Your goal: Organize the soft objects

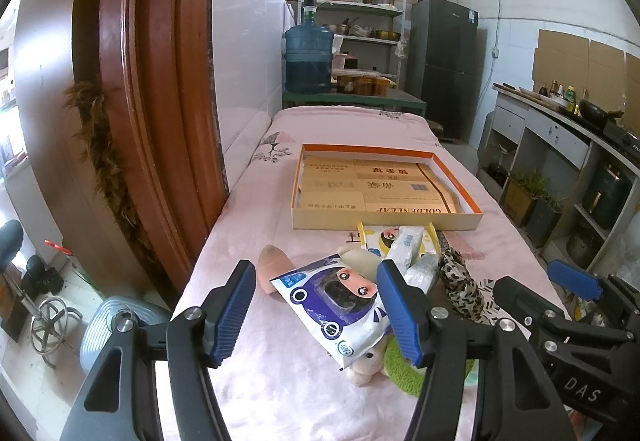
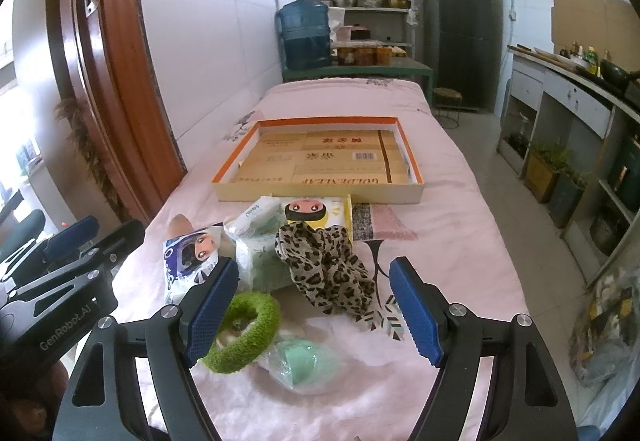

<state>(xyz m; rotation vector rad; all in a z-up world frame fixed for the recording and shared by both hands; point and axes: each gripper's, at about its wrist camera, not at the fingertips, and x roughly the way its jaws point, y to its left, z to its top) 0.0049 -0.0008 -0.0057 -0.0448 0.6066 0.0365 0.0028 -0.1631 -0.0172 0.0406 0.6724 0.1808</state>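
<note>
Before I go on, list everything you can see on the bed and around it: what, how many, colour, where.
shallow box: 1, orange rim, mid-bed, beyond the pile
tissue packs: 2 with cartoon faces, white-blue nearest the left gripper, yellow against the box
wipes packs: about 2, white-green, middle of pile
leopard scarf: 1, brown-black, right side of pile
green fuzzy ring: 1, front of pile
mint item in clear bag: 1, nearest edge
pink plush: 1, left of pile, partly hidden
bed cover: pink
water jug: 1, blue, beyond the bed
fridge: 1, dark
left hand-held gripper: blue pads, open
right hand-held gripper: blue pads, open
</note>
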